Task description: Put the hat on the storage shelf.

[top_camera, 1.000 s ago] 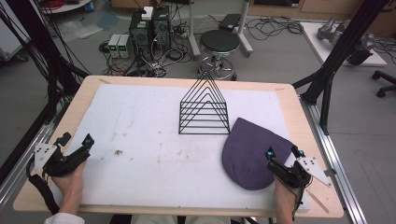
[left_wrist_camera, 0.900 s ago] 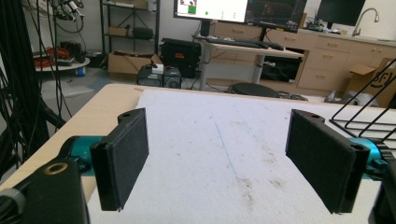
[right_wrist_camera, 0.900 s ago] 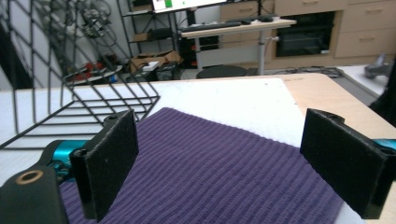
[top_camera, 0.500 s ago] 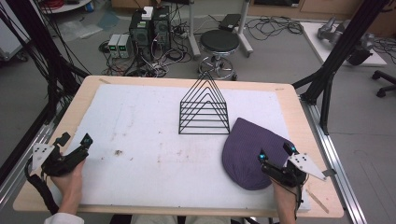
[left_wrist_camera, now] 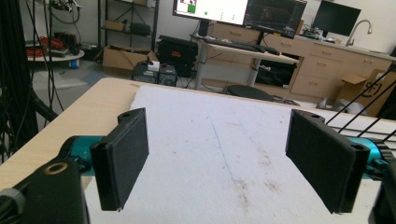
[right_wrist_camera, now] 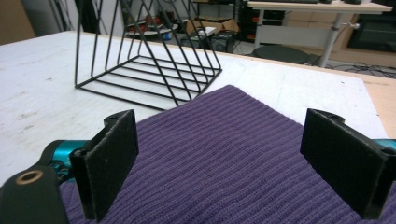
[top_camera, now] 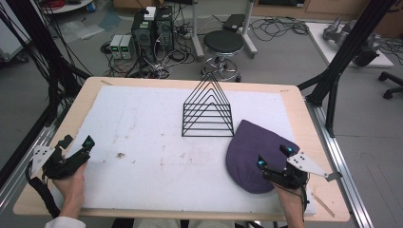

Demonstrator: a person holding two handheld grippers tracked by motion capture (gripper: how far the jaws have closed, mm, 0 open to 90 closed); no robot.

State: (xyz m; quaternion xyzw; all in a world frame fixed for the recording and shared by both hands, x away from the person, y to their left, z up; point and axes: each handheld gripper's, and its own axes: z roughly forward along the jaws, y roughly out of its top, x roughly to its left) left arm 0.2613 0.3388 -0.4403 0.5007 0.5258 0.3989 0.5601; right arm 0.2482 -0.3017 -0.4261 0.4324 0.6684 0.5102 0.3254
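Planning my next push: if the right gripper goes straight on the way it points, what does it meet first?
Likely the purple knit hat, lying right under the open right gripper. Beyond it stands the black wire rack; depth is uncertain.

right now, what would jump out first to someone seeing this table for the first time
The purple knit beanie lying flat at the near right of the white mat catches the eye first, with the right gripper over its near edge, fingers wide open. Just behind it stands a black wire rack shaped like a triangle, near the middle of the table. The left gripper sits open at the near left corner, holding nothing.
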